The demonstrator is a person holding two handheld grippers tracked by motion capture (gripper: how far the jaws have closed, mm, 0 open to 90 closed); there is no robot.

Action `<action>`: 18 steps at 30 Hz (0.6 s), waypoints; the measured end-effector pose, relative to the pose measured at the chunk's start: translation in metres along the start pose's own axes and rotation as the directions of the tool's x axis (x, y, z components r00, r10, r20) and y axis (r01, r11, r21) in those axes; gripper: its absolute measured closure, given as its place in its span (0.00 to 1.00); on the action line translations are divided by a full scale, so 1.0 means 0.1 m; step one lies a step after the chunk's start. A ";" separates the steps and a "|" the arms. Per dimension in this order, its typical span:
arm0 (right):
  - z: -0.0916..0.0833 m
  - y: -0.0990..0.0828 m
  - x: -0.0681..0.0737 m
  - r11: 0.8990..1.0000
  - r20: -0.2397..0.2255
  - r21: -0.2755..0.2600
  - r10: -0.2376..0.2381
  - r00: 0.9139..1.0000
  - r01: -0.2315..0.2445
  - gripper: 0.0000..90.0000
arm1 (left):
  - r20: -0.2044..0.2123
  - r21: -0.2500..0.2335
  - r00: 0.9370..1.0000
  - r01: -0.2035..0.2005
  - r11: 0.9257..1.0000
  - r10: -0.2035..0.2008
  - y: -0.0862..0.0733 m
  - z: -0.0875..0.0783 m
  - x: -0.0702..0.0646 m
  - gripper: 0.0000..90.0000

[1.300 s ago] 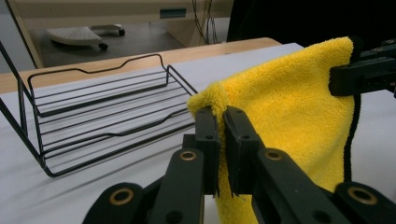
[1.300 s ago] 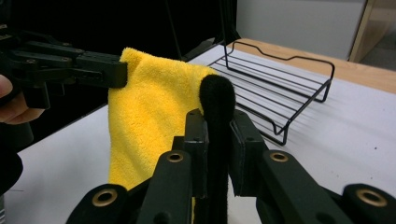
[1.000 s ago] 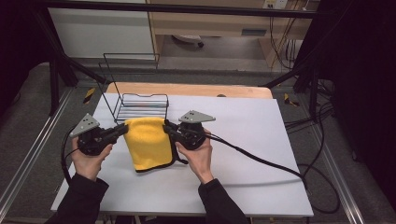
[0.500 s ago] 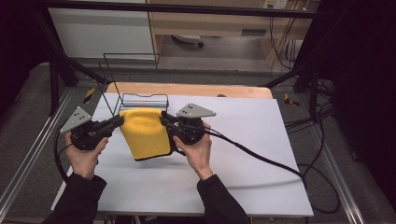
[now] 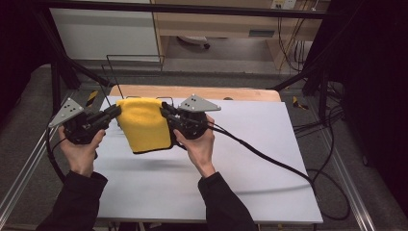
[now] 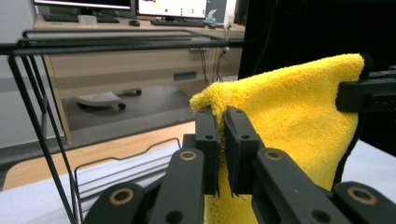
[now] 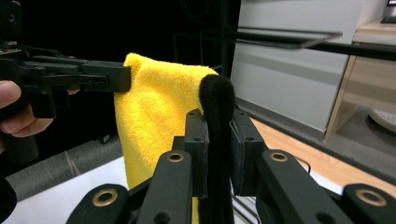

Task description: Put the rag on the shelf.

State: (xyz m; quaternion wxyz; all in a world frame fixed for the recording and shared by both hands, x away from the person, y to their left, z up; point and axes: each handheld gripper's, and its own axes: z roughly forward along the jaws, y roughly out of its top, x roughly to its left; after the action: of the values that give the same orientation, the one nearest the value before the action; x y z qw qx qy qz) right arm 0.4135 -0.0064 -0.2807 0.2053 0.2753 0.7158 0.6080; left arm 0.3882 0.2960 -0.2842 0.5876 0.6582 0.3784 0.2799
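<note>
Yellow towel (image 5: pixel 143 124) hung above white table (image 5: pixel 269 159), fluffy terry, black edge binding, folded double, lower edge clear of tabletop. Left gripper (image 5: pixel 111 112) jaws clamped on its left top corner; right gripper (image 5: pixel 166 111) jaws clamped on right top corner, over black binding. Wire rack (image 5: pixel 134 65) stood just behind towel.

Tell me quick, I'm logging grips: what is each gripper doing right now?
Left gripper: shut on one top corner of the yellow towel.
Right gripper: shut on the towel's other top corner, at its black edge.
</note>
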 end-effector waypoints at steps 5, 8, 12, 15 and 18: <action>0.05 0.11 0.01 1.000 0.005 -0.024 -0.011 1.000 0.011 0.89 | -0.015 -0.021 1.000 0.000 1.000 0.000 0.13 0.01 0.06 0.94; 0.08 0.18 0.01 0.999 0.012 -0.033 -0.019 1.000 0.020 0.89 | -0.021 -0.035 1.000 0.000 0.999 -0.001 0.19 0.01 0.09 0.94; 0.12 0.27 0.00 0.998 0.017 -0.051 -0.025 1.000 0.026 0.89 | -0.030 -0.055 1.000 -0.004 0.998 0.003 0.27 0.00 0.11 0.94; 0.14 0.33 0.00 0.998 0.018 -0.063 -0.031 0.999 0.032 0.89 | -0.035 -0.070 0.999 -0.002 0.998 -0.001 0.32 0.01 0.14 0.94; 0.17 0.39 -0.01 0.997 0.023 -0.074 -0.034 0.999 0.035 0.89 | -0.039 -0.085 0.999 0.002 0.996 -0.006 0.36 0.02 0.16 0.94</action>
State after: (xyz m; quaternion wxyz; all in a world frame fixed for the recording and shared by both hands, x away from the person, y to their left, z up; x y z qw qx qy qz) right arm 0.4301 0.0103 -0.2457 0.2335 0.2615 0.6951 0.6276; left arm 0.4045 0.3076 -0.2502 0.6080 0.6261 0.3791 0.3076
